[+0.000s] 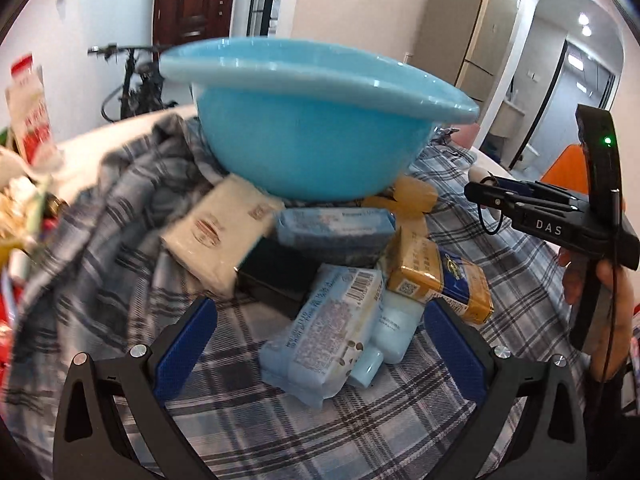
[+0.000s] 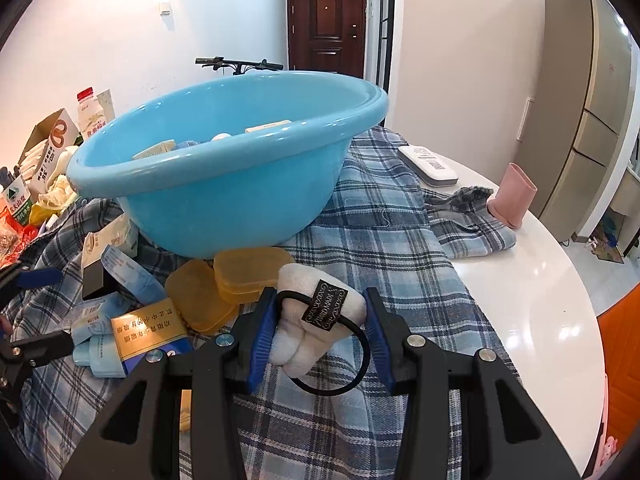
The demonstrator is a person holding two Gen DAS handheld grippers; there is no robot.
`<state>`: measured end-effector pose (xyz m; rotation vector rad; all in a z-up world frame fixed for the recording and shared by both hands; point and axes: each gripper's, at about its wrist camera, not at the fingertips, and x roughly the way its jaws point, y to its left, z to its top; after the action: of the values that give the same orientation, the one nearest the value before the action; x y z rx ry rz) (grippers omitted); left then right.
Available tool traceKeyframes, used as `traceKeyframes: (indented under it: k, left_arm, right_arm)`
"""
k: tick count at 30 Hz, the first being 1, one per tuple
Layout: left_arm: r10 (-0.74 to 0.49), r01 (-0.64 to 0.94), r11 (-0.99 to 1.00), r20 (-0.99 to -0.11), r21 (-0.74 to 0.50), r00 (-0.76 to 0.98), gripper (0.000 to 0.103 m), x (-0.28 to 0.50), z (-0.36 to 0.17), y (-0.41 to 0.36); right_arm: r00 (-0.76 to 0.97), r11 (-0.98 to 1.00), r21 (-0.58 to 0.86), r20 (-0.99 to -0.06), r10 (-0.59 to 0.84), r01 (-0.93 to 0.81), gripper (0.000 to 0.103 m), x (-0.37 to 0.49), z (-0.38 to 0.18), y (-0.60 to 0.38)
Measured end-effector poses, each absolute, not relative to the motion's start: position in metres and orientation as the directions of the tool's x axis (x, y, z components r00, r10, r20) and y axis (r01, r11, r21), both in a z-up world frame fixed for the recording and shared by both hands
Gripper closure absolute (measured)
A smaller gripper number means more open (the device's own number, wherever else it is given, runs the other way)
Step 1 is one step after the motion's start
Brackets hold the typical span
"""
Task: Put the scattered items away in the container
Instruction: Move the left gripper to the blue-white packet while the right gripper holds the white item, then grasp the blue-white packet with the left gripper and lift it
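Note:
A light blue plastic basin (image 1: 320,120) (image 2: 224,168) stands on a plaid cloth (image 2: 380,240) and holds several small items. My right gripper (image 2: 320,320) is shut on a white plush hair tie with a black elastic (image 2: 308,320), just in front of the basin. My left gripper (image 1: 320,340) is open and empty over a pile of items: a light blue wipes pack (image 1: 324,328), a gold box (image 1: 436,280) (image 2: 148,332), a cream pack (image 1: 224,232), a blue pack (image 1: 336,224). Amber soap boxes (image 2: 224,284) lie by the basin.
A pink cup (image 2: 514,194) lies on its side on the white round table (image 2: 540,300), with a white remote (image 2: 428,164) behind it. Bottles, cartons and bags (image 2: 48,168) crowd the left side. A fridge and a bicycle stand behind.

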<state>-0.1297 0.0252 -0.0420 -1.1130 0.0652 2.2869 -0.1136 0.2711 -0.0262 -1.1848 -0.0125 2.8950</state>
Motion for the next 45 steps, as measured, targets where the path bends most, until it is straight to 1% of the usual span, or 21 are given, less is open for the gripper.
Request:
traceKeyframes:
  k: [3,8,13,14,16,17,18,19,20,21,22,29,35,38,45]
  left_arm:
    - [0.479,-0.524,-0.824,-0.757,-0.215,-0.444,0.000,-0.132,-0.051,0.030]
    - [0.499,-0.541,-0.806,-0.767,-0.240,-0.403,0.000,-0.131,-0.056,0.036]
    - [0.524,-0.546,-0.795,-0.754,-0.265,-0.397,0.001,-0.127,-0.055,0.036]
    - [0.531,-0.547,-0.791,-0.750,-0.273,-0.394,0.003,-0.128,-0.056,0.036]
    - [0.535,-0.544,-0.791,-0.746,-0.279,-0.396,0.022,-0.128,-0.054,0.034]
    - [0.530,-0.541,-0.795,-0.747,-0.273,-0.402,0.025,-0.128,-0.054,0.034]
    - [0.524,-0.540,-0.799,-0.747,-0.264,-0.409,0.034,-0.129,-0.053,0.033]
    - [0.528,-0.543,-0.796,-0.745,-0.267,-0.407,0.040,-0.129,-0.052,0.032]
    - [0.541,-0.546,-0.788,-0.742,-0.284,-0.396,0.044,-0.130,-0.052,0.031]
    - [0.555,-0.547,-0.781,-0.736,-0.301,-0.387,0.053,-0.130,-0.052,0.029]
    - [0.565,-0.550,-0.775,-0.730,-0.311,-0.384,0.059,-0.130,-0.050,0.028]
    - [0.519,-0.568,-0.794,-0.731,-0.218,-0.444,0.060,-0.121,-0.045,0.036]
    - [0.472,-0.576,-0.811,-0.698,-0.104,-0.539,0.060,-0.106,-0.035,0.041]
    - [0.462,-0.575,-0.815,-0.684,-0.075,-0.565,0.061,-0.101,-0.031,0.043]
    - [0.454,-0.567,-0.822,-0.669,-0.058,-0.589,0.063,-0.099,-0.026,0.044]
  right_arm:
    - [-0.711,-1.000,-0.019,-0.703,0.018,-0.007,0.058,-0.114,-0.027,0.270]
    - [-0.708,-1.000,-0.017,-0.706,0.017,-0.007,0.058,-0.114,-0.029,0.271]
    - [-0.707,-1.000,-0.018,-0.707,0.018,-0.008,0.058,-0.114,-0.029,0.271]
    - [-0.706,-1.000,-0.017,-0.708,0.018,-0.008,0.058,-0.114,-0.029,0.271]
    - [-0.706,-1.000,-0.018,-0.708,0.020,-0.009,0.058,-0.114,-0.030,0.271]
    - [-0.705,-1.000,-0.019,-0.709,0.020,-0.009,0.058,-0.114,-0.030,0.271]
    - [-0.704,-1.000,-0.018,-0.710,0.019,-0.009,0.058,-0.114,-0.030,0.271]
    - [-0.704,-1.000,-0.019,-0.710,0.020,-0.009,0.058,-0.114,-0.030,0.271]
    - [-0.703,-1.000,-0.022,-0.711,0.022,-0.009,0.058,-0.114,-0.031,0.271]
    - [-0.702,-1.000,-0.025,-0.711,0.023,-0.008,0.058,-0.114,-0.031,0.270]
    - [-0.702,-1.000,-0.027,-0.712,0.024,-0.006,0.058,-0.114,-0.031,0.270]
    - [-0.698,-0.999,-0.034,-0.716,0.030,-0.008,0.058,-0.115,-0.033,0.268]
    - [-0.697,-0.999,-0.036,-0.717,0.032,-0.008,0.058,-0.115,-0.034,0.268]
    - [-0.697,-0.999,-0.038,-0.716,0.034,-0.009,0.058,-0.115,-0.034,0.267]
    - [-0.700,-0.999,-0.041,-0.713,0.033,-0.005,0.058,-0.115,-0.034,0.267]
